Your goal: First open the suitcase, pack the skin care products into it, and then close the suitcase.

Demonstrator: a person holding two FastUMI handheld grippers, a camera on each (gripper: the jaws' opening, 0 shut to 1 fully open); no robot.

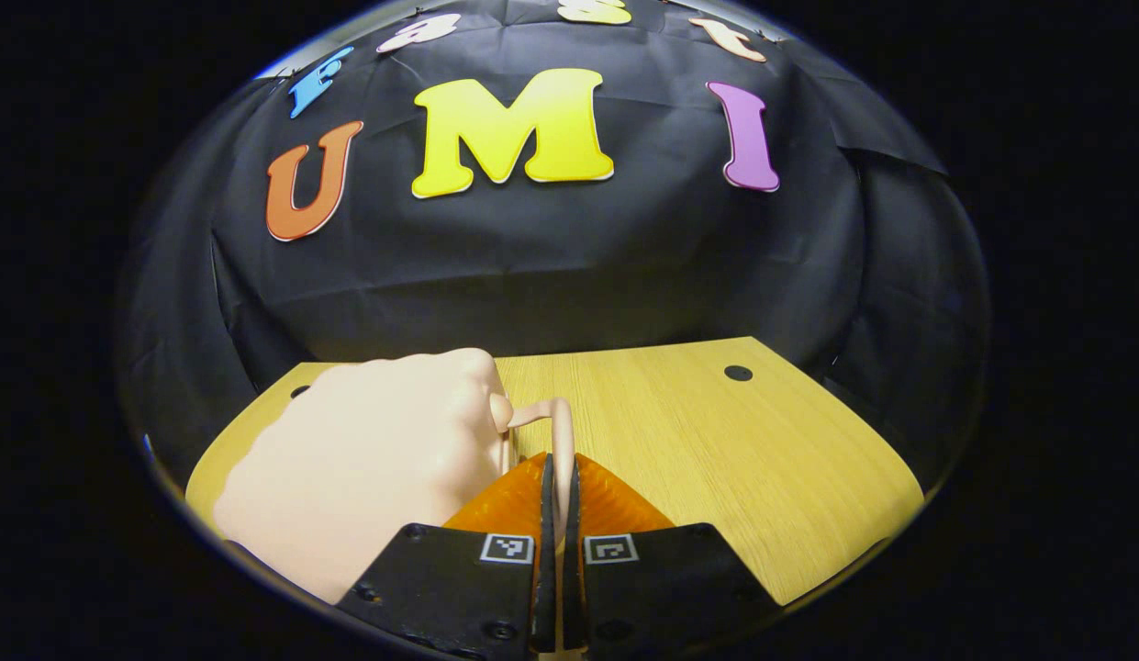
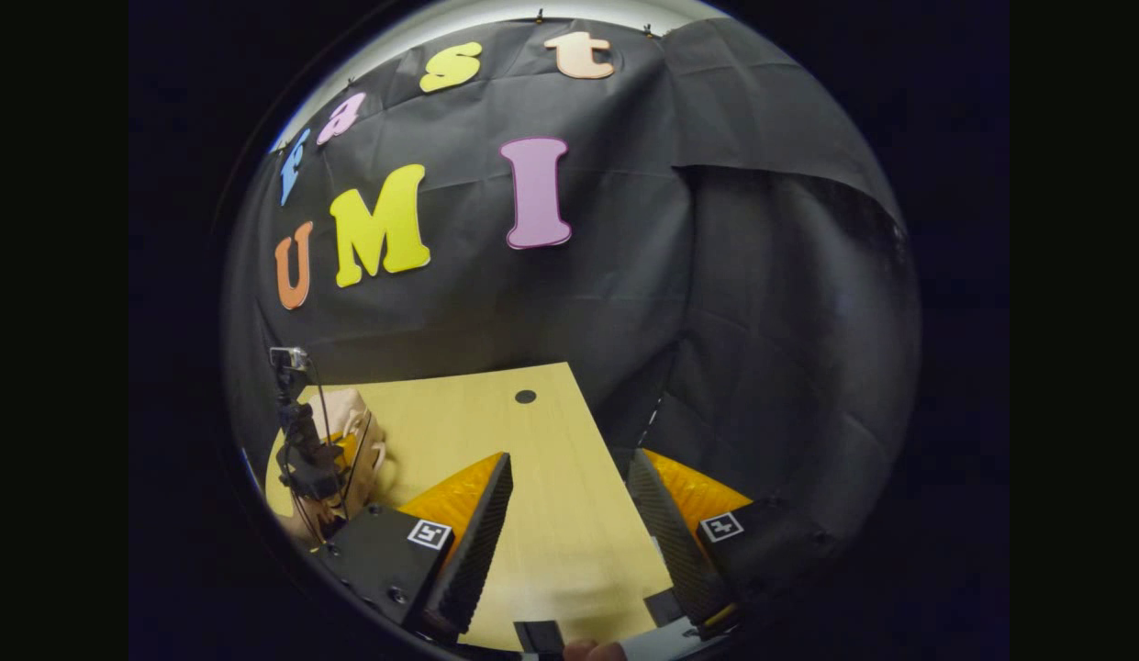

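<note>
Pinching a thin pale handle (image 1: 562, 431), the left gripper (image 1: 557, 487) has its 2 fingers drawn almost together, with the strap running down the narrow slit between them. In the left gripper view the handle loops out from the right side of a pale pink case (image 1: 367, 468) that sits on the table (image 1: 743, 459) just left of the fingers. The case looks closed, though its seam is hard to make out. It takes up the near left part of the tabletop, and its rounded top rises to the table's far edge as seen from here. A small dark hole (image 1: 738, 373) marks the table's far right corner, and black cloth hangs behind it.

In the right gripper view the right gripper (image 2: 569, 514) has its jaws wide apart and nothing between them. Bare tabletop (image 2: 560, 551) shows through the gap. It hangs over the table's near right part, well apart from the case (image 2: 344, 413), which appears far off at the left edge. There the other gripper (image 2: 303, 459) stands dark against the case, with thin cables running down from a small device on top of it. The same dark hole (image 2: 525, 397) sits near the table's far edge. I cannot make out any skin care products on the table.
</note>
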